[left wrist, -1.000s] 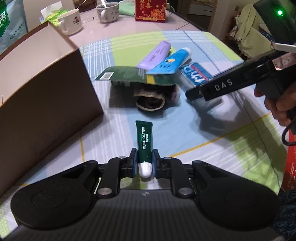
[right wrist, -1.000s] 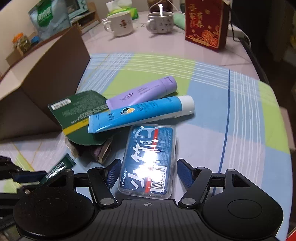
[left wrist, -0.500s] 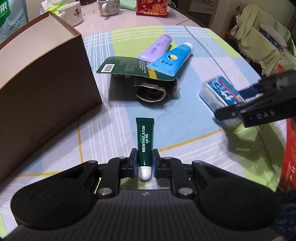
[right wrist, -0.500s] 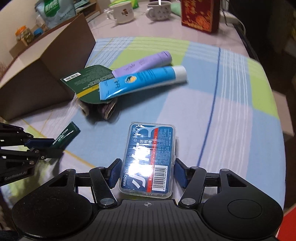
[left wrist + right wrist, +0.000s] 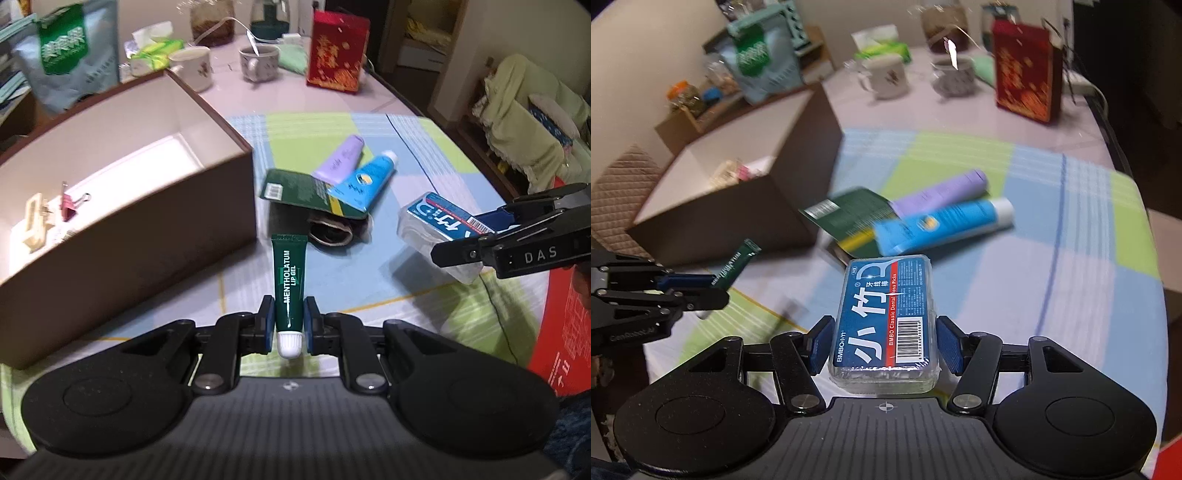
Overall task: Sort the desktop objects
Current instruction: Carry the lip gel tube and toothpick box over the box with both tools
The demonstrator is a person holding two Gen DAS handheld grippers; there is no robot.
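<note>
My left gripper (image 5: 289, 325) is shut on a green Mentholatum lip gel tube (image 5: 289, 275), held above the checked cloth, cap toward the camera. My right gripper (image 5: 884, 345) is shut on a clear blue-labelled dental floss pick box (image 5: 886, 314), lifted off the table. That box (image 5: 439, 225) and the right gripper (image 5: 517, 240) also show at the right of the left wrist view. The open brown box (image 5: 147, 206) stands to the left, with a pink binder clip (image 5: 72, 205) and a cream clip (image 5: 35, 225) inside. The lip gel tube (image 5: 733, 267) sits left of the floss box.
On the cloth lie a purple tube (image 5: 340, 160), a blue tube (image 5: 364, 181), a dark green card (image 5: 295, 192) and a small brown pouch (image 5: 332, 230) under it. Two mugs (image 5: 195, 68), a red box (image 5: 338, 55) and a green-labelled bag (image 5: 70, 55) stand at the back.
Both grippers have risen from the cloth with their objects. The left wrist view now looks down into the brown box. The floss box has moved back and up from the pile.
</note>
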